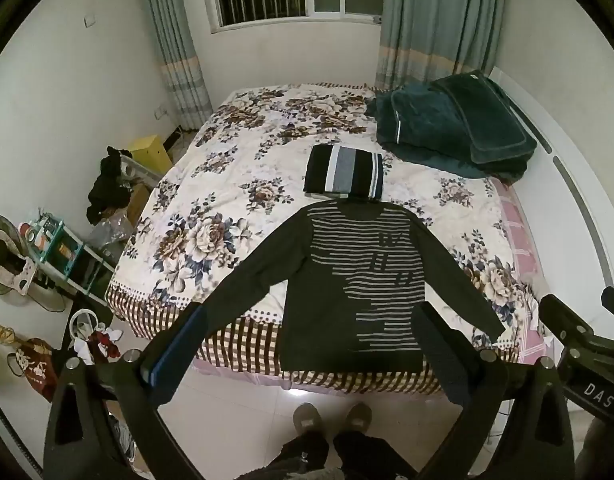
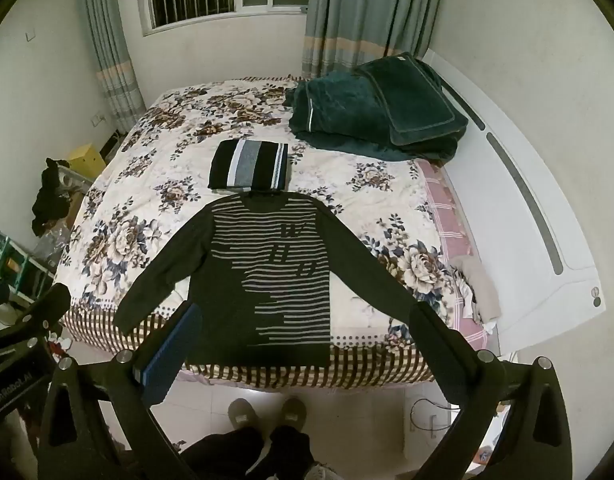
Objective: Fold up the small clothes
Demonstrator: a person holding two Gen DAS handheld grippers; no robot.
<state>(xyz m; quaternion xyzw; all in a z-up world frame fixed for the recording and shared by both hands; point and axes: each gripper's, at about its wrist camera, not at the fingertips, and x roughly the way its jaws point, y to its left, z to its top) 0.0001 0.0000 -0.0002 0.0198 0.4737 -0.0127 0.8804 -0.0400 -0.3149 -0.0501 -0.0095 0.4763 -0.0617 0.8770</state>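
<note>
Dark grey long-sleeved sweater with pale horizontal stripes [image 1: 347,280] lies flat on the bed in the middle of both views, sleeves spread out to either side, its hem hanging over the near edge of the bed. Just above its collar in the frame sits a folded black garment with grey and white vertical stripes [image 1: 344,174]. The bed wears a cream quilt printed with large brown and blue flowers [image 1: 235,184]. A heap of dark teal plush bedding [image 1: 451,128] fills the upper right of the bed.

The left tongs [image 1: 307,356] fill the bottom of the left wrist view, jaws spread wide, empty and touching nothing. They hover above the near edge of the bed, angled downward, framing the sweater's hem between the two fingers. The right tongs [image 2: 305,348] look the same in the right wrist view: wide apart, empty, tilted downward over the hem and the pale tiled floor [image 2: 347,412].

At the bottom centre of each view, a person's two feet in grey slippers [image 1: 333,420] stand on the floor, facing the bed.
</note>
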